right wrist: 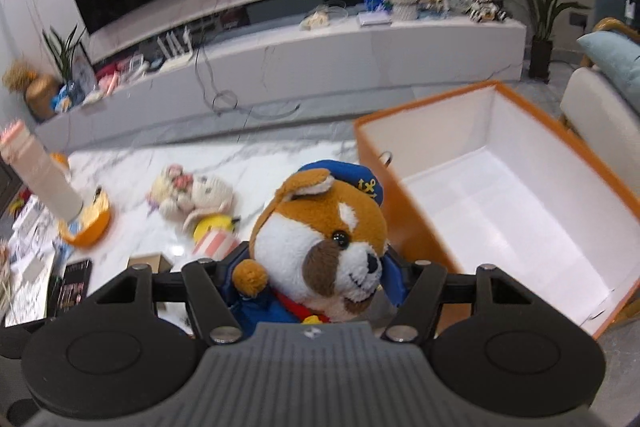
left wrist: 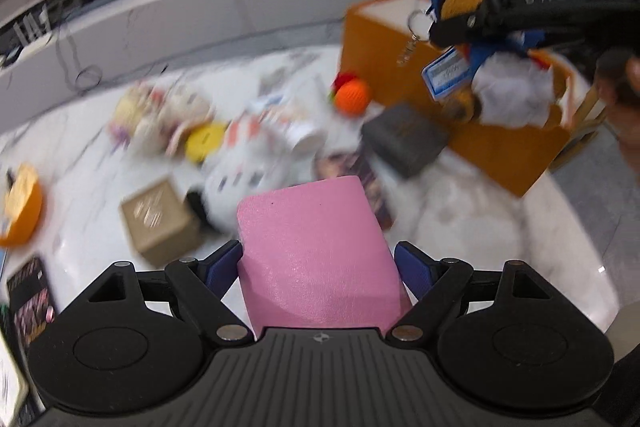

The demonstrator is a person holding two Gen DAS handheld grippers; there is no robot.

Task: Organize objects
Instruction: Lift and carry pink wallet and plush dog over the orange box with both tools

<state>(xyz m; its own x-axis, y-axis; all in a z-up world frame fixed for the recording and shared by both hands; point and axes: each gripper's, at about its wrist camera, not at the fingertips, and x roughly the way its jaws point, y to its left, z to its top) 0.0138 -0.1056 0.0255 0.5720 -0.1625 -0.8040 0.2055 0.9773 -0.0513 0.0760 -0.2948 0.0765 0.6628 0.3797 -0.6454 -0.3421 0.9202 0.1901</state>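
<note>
My left gripper [left wrist: 319, 259] is clamping a smooth pink leather-look rectangular box [left wrist: 316, 243] between its blue pads above the white marble table [left wrist: 460, 219], while my right gripper [right wrist: 316, 263] is squeezing a brown-and-white plush dog in a blue sailor cap and jacket [right wrist: 320, 239] just beside the open orange storage box with a white lining [right wrist: 500, 195]. The dog is carrying a gold anchor on its cap, a metal key ring and a blue-edged tag whose writing I am finding too blurred to read
</note>
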